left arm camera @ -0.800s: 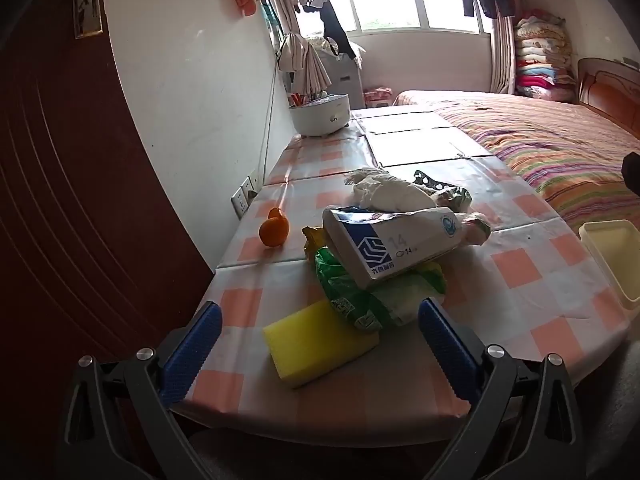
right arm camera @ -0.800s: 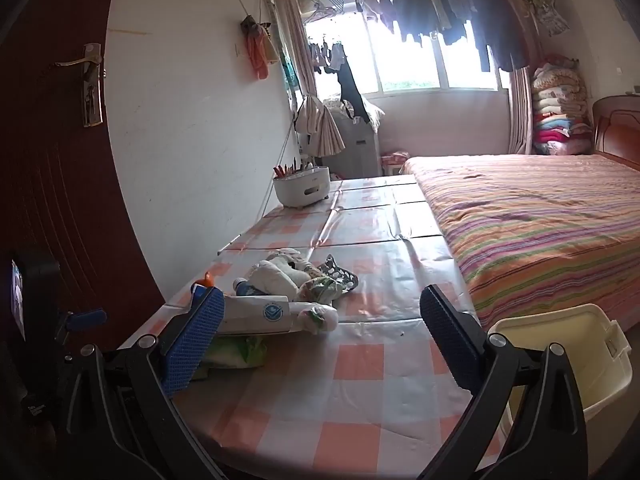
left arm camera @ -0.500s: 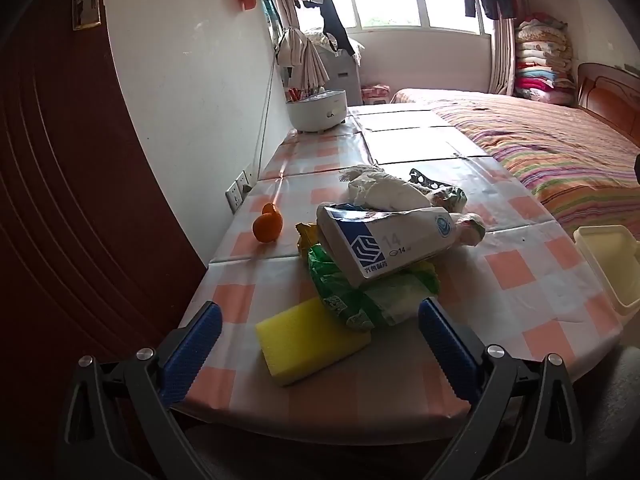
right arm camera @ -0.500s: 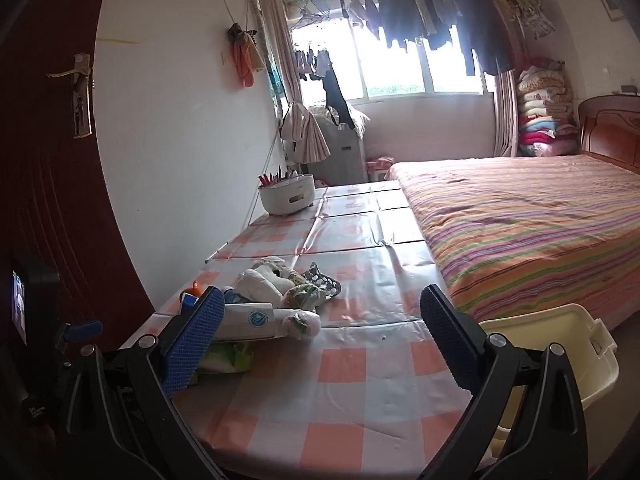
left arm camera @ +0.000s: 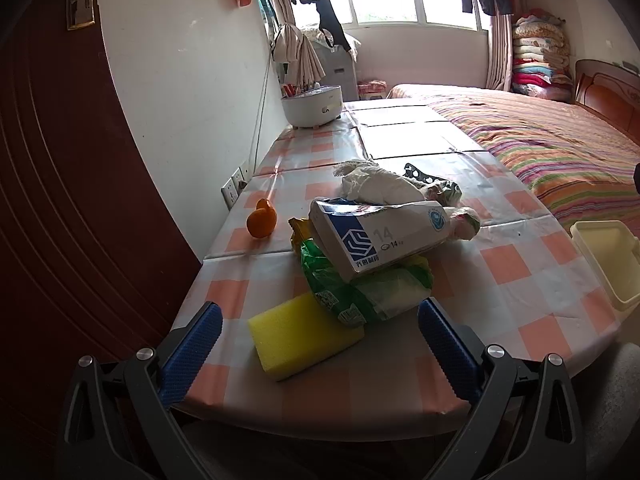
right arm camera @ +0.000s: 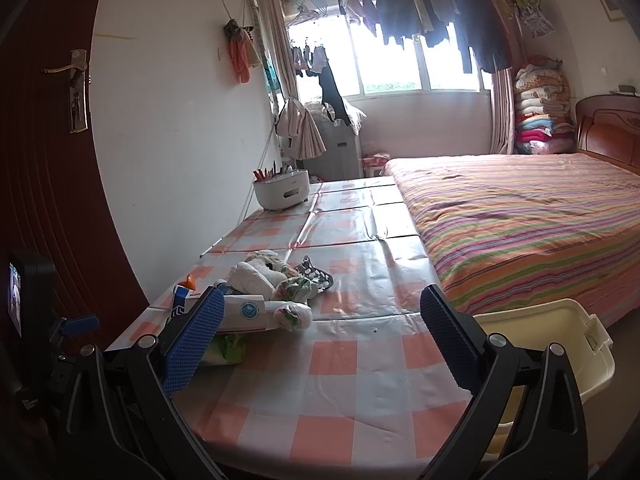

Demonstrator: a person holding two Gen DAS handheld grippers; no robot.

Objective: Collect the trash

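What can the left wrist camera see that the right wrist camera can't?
Only the left wrist view shows the yellow rectangular sponge and the whole round orange fruit. Only the right wrist view shows the brass door handle and the row of dark clothes hanging over the window. Both show the white and blue paper carton on the trash pile, the checked tablecloth, the cream plastic bin and the striped bed.
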